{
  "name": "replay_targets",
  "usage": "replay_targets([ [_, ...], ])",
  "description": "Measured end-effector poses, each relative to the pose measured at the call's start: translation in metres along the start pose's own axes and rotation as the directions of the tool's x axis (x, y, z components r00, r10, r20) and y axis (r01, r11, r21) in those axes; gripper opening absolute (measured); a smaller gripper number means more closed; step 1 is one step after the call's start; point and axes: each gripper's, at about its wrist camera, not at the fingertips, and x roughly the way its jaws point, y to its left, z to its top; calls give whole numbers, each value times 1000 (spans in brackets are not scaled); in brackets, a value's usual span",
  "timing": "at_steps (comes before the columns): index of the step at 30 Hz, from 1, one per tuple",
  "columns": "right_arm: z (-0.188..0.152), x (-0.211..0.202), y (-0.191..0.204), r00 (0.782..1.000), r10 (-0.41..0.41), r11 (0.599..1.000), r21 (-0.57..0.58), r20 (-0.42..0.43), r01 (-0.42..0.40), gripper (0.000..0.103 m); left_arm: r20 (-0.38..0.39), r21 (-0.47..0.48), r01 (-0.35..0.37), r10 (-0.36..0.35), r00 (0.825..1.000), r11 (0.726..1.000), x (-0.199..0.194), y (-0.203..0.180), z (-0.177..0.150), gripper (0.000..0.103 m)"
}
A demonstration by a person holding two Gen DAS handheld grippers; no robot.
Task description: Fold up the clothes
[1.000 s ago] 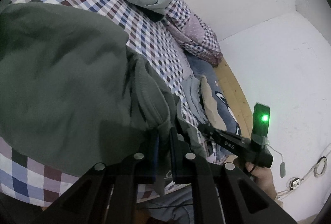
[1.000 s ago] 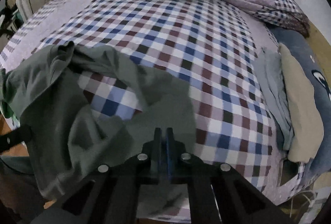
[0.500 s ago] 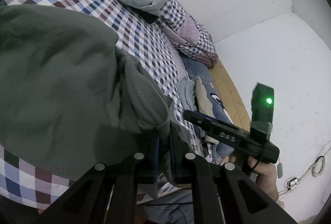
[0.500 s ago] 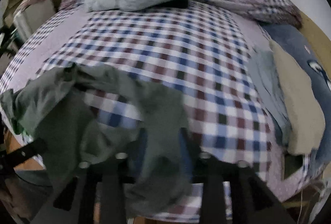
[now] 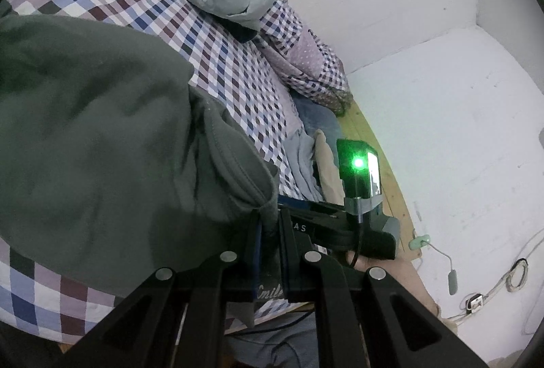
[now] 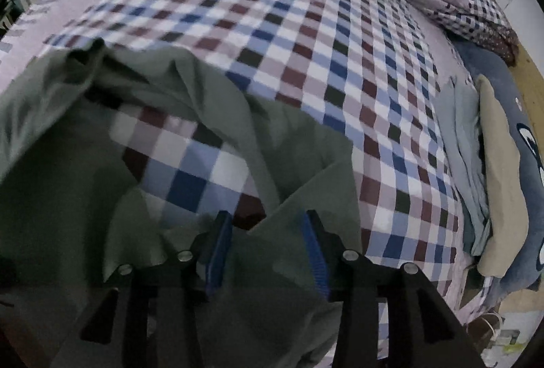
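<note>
At the near edge of the checked bed, the left gripper stays clenched on a bunched fold of the green garment. Beside it, the right gripper is opening, loose cloth between its jaws. Crumpled, the garment's long axis cannot be told.

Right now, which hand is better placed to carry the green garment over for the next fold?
Left, probably. The left gripper has its jaws clamped on an edge of the green garment. The right gripper hangs over the cloth with jaws opening and nothing pinched, so it would have to regrasp first.
</note>
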Motion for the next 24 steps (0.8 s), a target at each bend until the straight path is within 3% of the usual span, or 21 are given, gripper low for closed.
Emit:
replay_targets([
  [1, -1, 1, -1, 1000, -2, 1000, 1, -1, 2, 40, 1, 0, 2, -2, 1000, 1000, -1, 0, 0, 8],
  [4, -8, -5, -6, 1000, -11, 1000, 1, 13, 11, 5, 6, 2, 7, -7, 1000, 1000, -3, 0, 0, 8],
  [10, -31, -39, -31, 993, 13, 999, 48, 118, -19, 4, 18, 21, 31, -31, 999, 999, -6, -5, -2, 8],
  [18, -63, -85, -88, 964, -11, 967, 248, 265, -57, 4, 48, 49, 87, -89, 995, 995, -8, -17, -2, 8],
  [24, -100, -86, -130, 963, -8, 941, 328, 269, -84, 4, 41, 48, 76, -78, 996, 996, -1, -19, -2, 8],
])
